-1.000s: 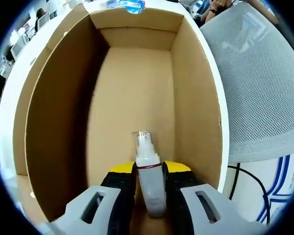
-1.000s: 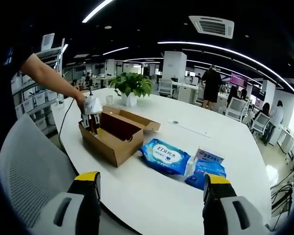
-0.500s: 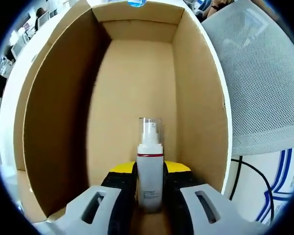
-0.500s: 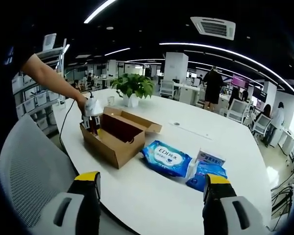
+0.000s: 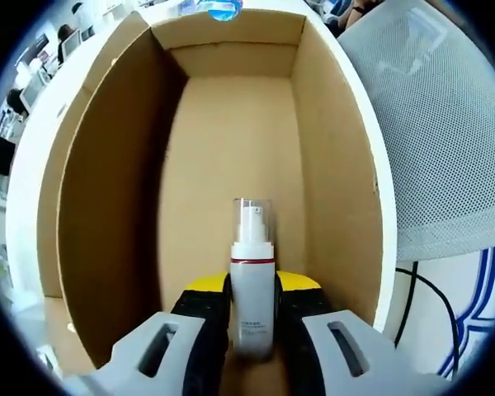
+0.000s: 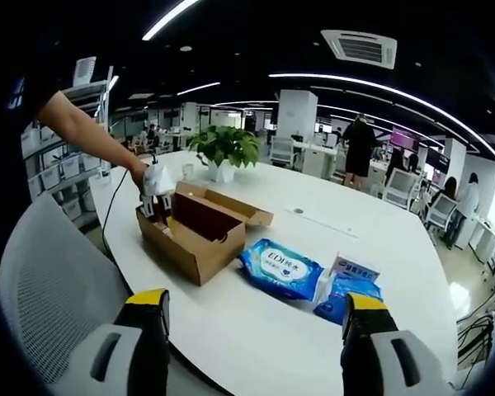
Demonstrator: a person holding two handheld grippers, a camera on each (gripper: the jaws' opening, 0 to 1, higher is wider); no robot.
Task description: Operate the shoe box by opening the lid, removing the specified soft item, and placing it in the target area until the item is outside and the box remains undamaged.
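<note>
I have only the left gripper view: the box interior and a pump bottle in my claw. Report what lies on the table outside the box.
Observer: A large blue wipe pack and a smaller blue pack lie on the white table, beside the box but apart from it.
Operator: Give me the lid's state.
Observer: The lid is folded open on the box's far side, toward a potted plant.
Operator: Now the right claw.
Observer: The right claw is open and holds nothing, well short of the box.
</note>
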